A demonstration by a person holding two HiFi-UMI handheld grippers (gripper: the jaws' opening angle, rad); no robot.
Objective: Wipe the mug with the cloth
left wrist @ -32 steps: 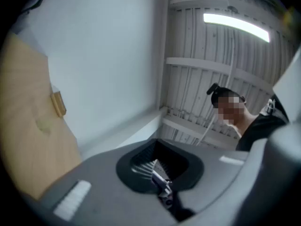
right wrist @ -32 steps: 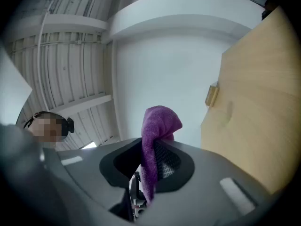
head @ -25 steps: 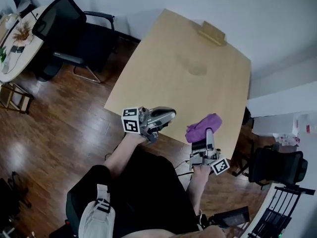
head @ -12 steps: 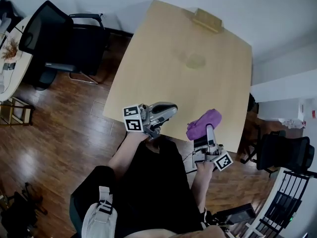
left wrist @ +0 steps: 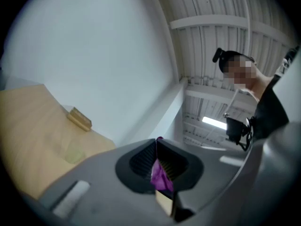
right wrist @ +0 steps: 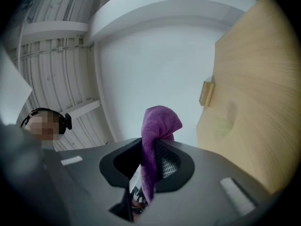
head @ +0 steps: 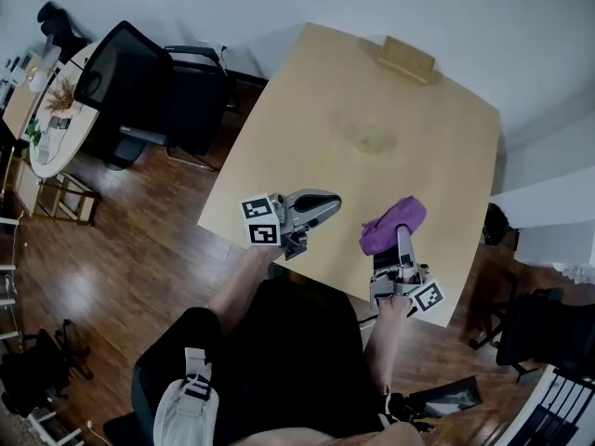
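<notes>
A pale, see-through mug (head: 372,139) stands on the light wooden table (head: 307,110), towards its far side. It shows faintly in the left gripper view (left wrist: 73,152) and the right gripper view (right wrist: 221,124). My right gripper (head: 402,237) hovers at the table's near right edge, shut on a purple cloth (head: 394,223) that bunches up over its jaws (right wrist: 157,126). My left gripper (head: 327,204) hangs over the near edge, shut with nothing in it, tips pointing right towards the cloth. The purple cloth (left wrist: 160,175) shows beyond its closed jaws.
A small wooden block (head: 406,59) lies at the table's far edge. Black office chairs (head: 139,72) stand left of the table, with a round table (head: 56,110) further left. Another dark chair (head: 548,333) is at the lower right. The person's legs are below the near edge.
The head view has swung, so the table sits a little further right. Both grippers keep their places at the near edge, and the cloth stays in the right one.
</notes>
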